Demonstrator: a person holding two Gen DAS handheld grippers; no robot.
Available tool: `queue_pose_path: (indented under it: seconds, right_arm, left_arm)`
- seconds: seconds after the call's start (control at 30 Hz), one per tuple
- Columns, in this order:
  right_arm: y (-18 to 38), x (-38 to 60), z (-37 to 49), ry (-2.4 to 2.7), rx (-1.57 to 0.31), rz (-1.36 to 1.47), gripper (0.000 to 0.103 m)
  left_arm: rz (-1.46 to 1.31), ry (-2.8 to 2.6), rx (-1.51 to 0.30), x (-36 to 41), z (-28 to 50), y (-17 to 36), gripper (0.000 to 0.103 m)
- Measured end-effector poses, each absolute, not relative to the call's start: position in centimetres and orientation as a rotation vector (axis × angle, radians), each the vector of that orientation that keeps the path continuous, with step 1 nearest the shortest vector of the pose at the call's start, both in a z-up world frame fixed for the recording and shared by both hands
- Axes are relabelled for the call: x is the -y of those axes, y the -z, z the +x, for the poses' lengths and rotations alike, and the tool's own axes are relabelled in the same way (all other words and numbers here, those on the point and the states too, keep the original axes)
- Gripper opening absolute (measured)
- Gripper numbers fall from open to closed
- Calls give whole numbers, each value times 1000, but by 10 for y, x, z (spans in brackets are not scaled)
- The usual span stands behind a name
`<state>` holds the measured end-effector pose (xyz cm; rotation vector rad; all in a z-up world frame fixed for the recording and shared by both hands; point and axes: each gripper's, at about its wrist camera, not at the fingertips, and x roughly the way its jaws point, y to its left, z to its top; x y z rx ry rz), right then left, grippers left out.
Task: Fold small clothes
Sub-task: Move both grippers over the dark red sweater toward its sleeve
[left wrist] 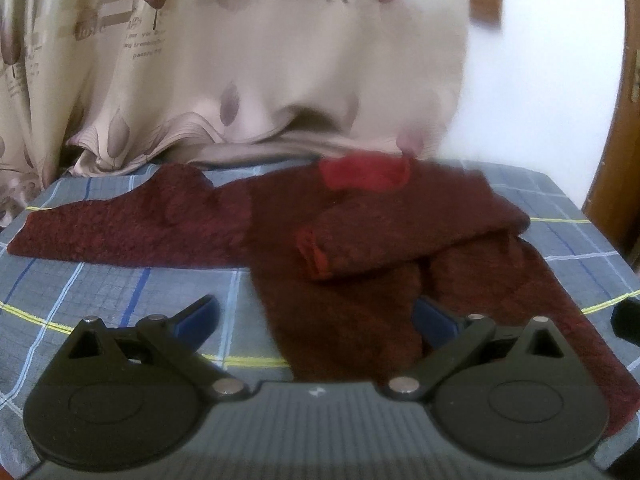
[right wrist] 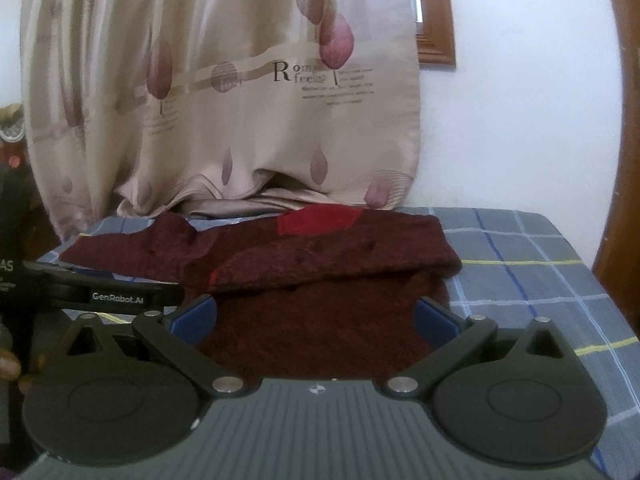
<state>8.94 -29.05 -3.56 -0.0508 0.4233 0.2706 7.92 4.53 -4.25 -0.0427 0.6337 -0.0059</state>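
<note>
Left wrist view first: the left gripper (left wrist: 316,320) hangs low over the near edge of a dark red fuzzy sweater (left wrist: 336,300), its blue-padded fingers (left wrist: 200,316) spread wide with nothing between them but the hem lying flat underneath. The sweater is spread on a grey-blue checked cloth (left wrist: 120,288) covering the table. One sleeve (left wrist: 112,232) stretches out flat to the left; the other sleeve (left wrist: 400,236) is folded across the chest, its brighter red cuff (left wrist: 316,256) pointing toward the camera. A bright red collar (left wrist: 364,174) sits at the far end, close to a beige printed curtain (left wrist: 240,80) that drapes down to the table's back edge. This view is somewhat blurred.

Right wrist view: the right gripper (right wrist: 316,320) also stands wide apart, empty, poised above the sweater's lower body (right wrist: 320,328). From here the folded sleeve (right wrist: 332,268) crosses the garment as a thick band. The left gripper's black body (right wrist: 100,294) shows at the left edge. Behind the curtain (right wrist: 240,100), a wooden frame (right wrist: 436,20) hangs on the white wall (right wrist: 520,120).
</note>
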Motion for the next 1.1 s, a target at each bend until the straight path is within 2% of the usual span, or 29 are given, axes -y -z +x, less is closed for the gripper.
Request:
queue_pose_path:
  seconds: [0.7, 1.1]
  right_arm:
    - [45, 253, 167, -326, -430, -160, 103]
    - [55, 241, 182, -316, -446, -183, 103]
  left_arm:
    - [-75, -25, -693, -73, 121, 62, 103]
    - [-76, -26, -705, -76, 132, 69, 103]
